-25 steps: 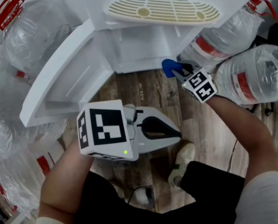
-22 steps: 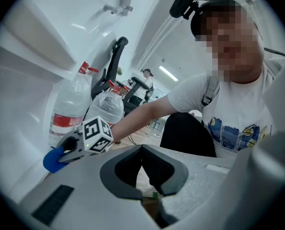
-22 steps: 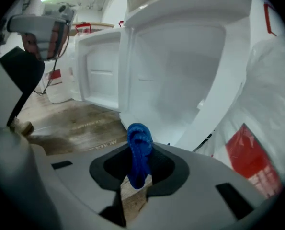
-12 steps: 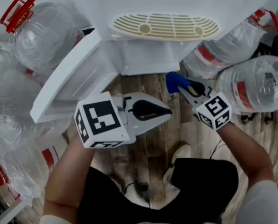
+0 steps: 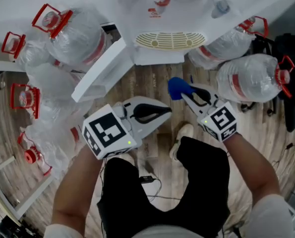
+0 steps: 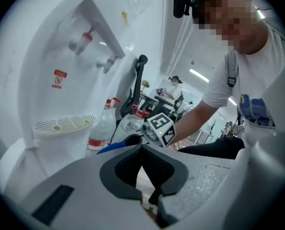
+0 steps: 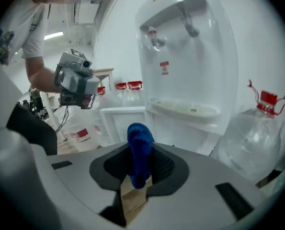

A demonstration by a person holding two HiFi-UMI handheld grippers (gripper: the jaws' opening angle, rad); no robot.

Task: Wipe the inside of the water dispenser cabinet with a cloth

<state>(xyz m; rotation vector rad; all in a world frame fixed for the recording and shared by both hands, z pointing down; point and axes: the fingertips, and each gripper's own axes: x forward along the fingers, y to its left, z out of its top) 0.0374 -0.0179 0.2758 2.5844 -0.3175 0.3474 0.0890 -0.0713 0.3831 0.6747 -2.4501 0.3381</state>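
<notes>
Blue cloth (image 5: 176, 88) sat clamped between the jaws of our right gripper (image 5: 186, 95), bunched and poking up past the tips, as the right gripper view made plain. We held it over the wooden floor (image 5: 152, 86), in front of the water dispenser (image 5: 187, 4) and apart from it, touching nothing white. Our left gripper (image 5: 168, 112) had its jaws pressed together with nothing between them, and it hovered just beside the right one.

The cabinet door (image 5: 100, 71) stood swung wide to our left, so the cabinet (image 5: 159, 58) under the drip tray (image 5: 169, 40) lay open to reach. We judged the opening done and the cloth ready in hand. The cabinet's inside was hidden from above, so we could not tell whether any of it had been wiped. At the least, the cloth was not on the job, and the door was not yet closed.
</notes>
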